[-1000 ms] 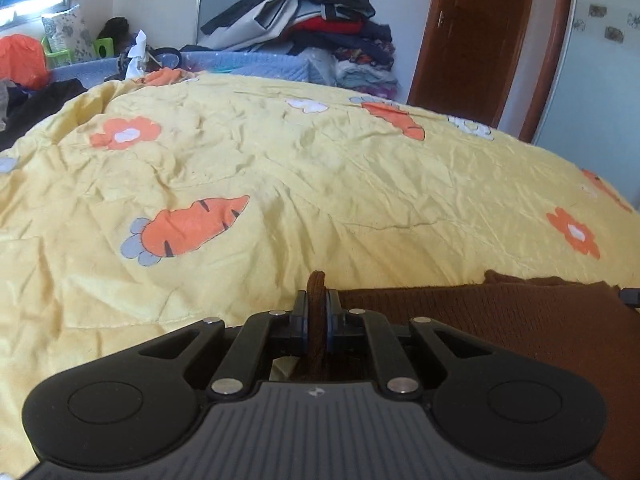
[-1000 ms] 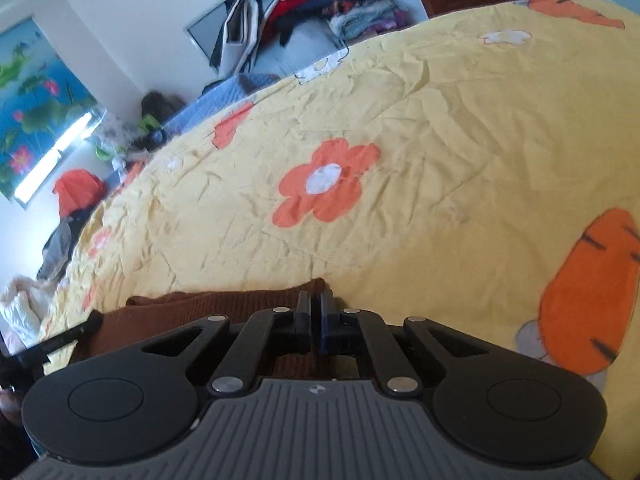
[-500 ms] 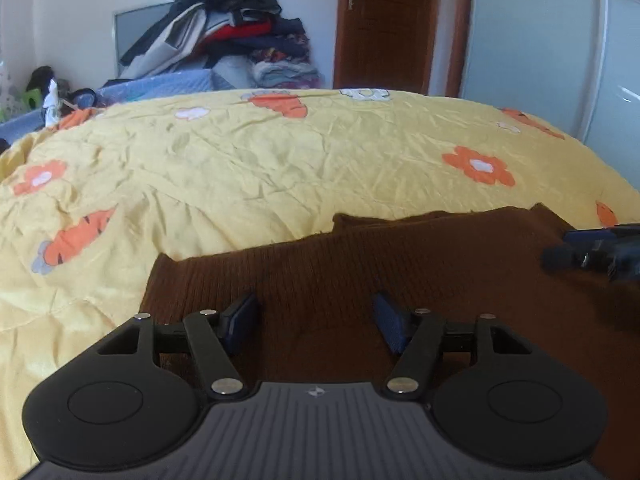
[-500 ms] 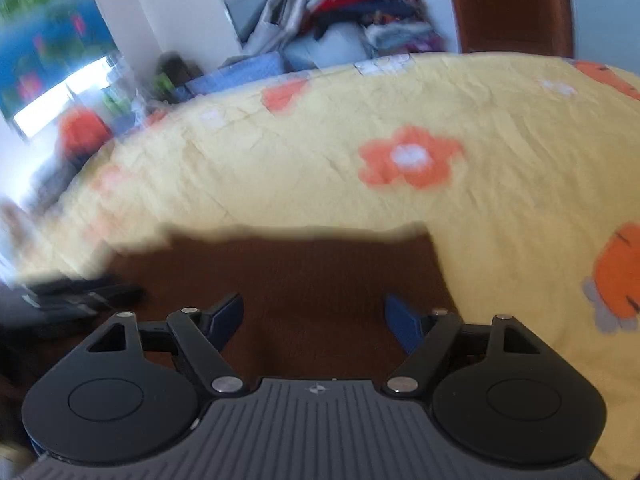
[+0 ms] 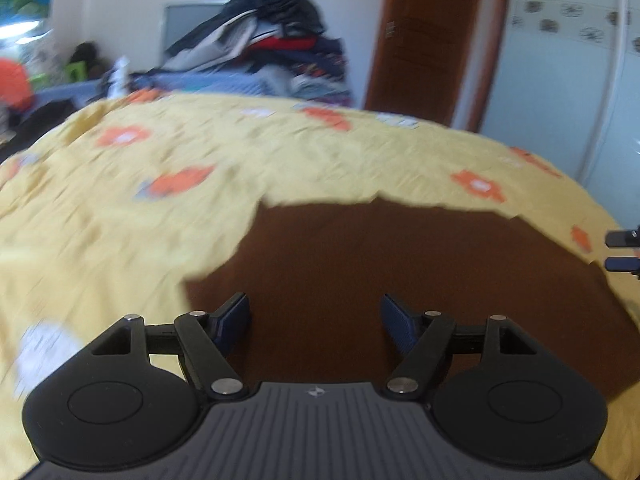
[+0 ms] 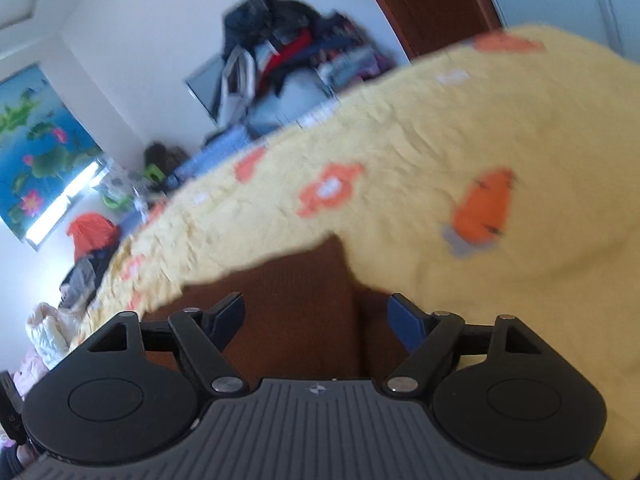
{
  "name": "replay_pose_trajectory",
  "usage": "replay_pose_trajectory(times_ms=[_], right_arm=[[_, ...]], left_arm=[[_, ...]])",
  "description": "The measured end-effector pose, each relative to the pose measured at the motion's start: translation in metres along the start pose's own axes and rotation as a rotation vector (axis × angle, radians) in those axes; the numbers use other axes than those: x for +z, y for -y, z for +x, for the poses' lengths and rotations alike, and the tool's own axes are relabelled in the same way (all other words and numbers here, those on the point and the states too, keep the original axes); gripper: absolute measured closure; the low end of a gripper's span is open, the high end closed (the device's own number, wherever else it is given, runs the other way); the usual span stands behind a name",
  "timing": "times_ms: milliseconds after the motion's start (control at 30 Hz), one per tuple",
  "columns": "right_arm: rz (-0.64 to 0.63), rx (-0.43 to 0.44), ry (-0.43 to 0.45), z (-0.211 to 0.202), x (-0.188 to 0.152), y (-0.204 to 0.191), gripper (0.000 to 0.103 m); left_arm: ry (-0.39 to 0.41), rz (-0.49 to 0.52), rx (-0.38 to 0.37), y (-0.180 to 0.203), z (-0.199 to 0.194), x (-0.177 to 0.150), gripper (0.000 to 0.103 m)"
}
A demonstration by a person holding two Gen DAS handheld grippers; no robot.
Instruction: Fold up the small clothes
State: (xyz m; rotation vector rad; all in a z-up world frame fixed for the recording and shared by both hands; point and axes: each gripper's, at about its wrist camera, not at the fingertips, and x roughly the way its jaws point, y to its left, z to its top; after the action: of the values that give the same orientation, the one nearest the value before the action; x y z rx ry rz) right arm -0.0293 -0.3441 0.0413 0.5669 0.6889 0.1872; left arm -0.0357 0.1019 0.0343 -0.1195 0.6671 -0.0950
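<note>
Both fingers (image 5: 234, 320) newly spread, garment (image 5: 400, 264) released

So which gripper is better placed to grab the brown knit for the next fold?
Probably the right gripper: open, with the brown knit's corner just ahead. The left gripper, also open, faces its broad middle.

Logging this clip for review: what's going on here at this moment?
A person with a handheld gripper in each hand is folding a brown knit garment on a bed covered by a yellow carrot-and-flower quilt. The left gripper and right gripper both hang open over the garment, gripping nothing. Both views are motion-blurred.
</note>
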Motion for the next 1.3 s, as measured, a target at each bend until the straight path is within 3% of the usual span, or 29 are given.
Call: replay_pose_trajectory(times_ms=[67,233,300,333,433,500,567,633,667,733,833,1000,1200,1267,1300], right_arm=[[-0.010,-0.002,-0.057,0.004,-0.003,0.003,0.051],[-0.070,-0.036,-0.152,0.027,-0.015,-0.006,0.055],[-0.079,-0.023,-0.162,0.029,-0.015,-0.008,0.084],[-0.080,-0.011,-0.180,0.030,-0.014,-0.009,0.092],[-0.130,-0.036,-0.146,0.016,-0.009,-0.012,0.093],[-0.095,-0.103,-0.144,0.015,-0.013,0.011,0.099],[-0.056,-0.058,-0.124,0.011,-0.020,0.022,0.098],[-0.092,-0.073,-0.124,0.007,-0.021,0.010,0.093],[-0.097,-0.079,-0.121,0.004,-0.020,0.005,0.082],[-0.092,-0.081,-0.092,-0.008,-0.017,-0.005,0.070],[-0.069,-0.017,-0.064,-0.030,-0.018,-0.013,0.037],[0.016,0.050,-0.107,-0.055,-0.035,-0.001,0.038],[-0.014,0.056,-0.198,-0.059,-0.058,-0.001,0.041],[-0.036,0.054,-0.253,-0.048,-0.067,-0.005,0.061],[-0.056,0.049,-0.280,-0.042,-0.071,-0.007,0.071]], left_arm=[[-0.010,-0.009,0.010,-0.004,-0.006,-0.008,0.030],[-0.024,-0.021,0.012,-0.004,-0.009,-0.017,0.030],[-0.024,-0.012,0.017,-0.003,-0.008,-0.017,0.030],[-0.024,-0.012,0.019,-0.002,-0.008,-0.017,0.029],[-0.033,-0.014,0.029,-0.004,-0.004,-0.023,0.021],[0.019,-0.030,0.010,-0.009,-0.003,-0.034,0.017],[0.008,-0.039,0.024,-0.008,-0.006,-0.030,0.017],[0.020,-0.074,0.021,-0.011,-0.016,-0.026,0.017],[0.028,-0.088,0.016,-0.014,-0.023,-0.025,0.017],[0.026,-0.115,0.002,-0.020,-0.035,-0.024,0.017],[0.015,-0.206,-0.070,-0.037,-0.052,-0.028,0.017],[0.007,-0.429,-0.230,-0.067,-0.062,-0.045,0.017],[-0.058,-0.496,-0.279,-0.070,-0.041,-0.050,0.018],[-0.074,-0.483,-0.294,-0.065,-0.037,-0.046,0.048],[-0.097,-0.463,-0.275,-0.063,-0.034,-0.044,0.092]])
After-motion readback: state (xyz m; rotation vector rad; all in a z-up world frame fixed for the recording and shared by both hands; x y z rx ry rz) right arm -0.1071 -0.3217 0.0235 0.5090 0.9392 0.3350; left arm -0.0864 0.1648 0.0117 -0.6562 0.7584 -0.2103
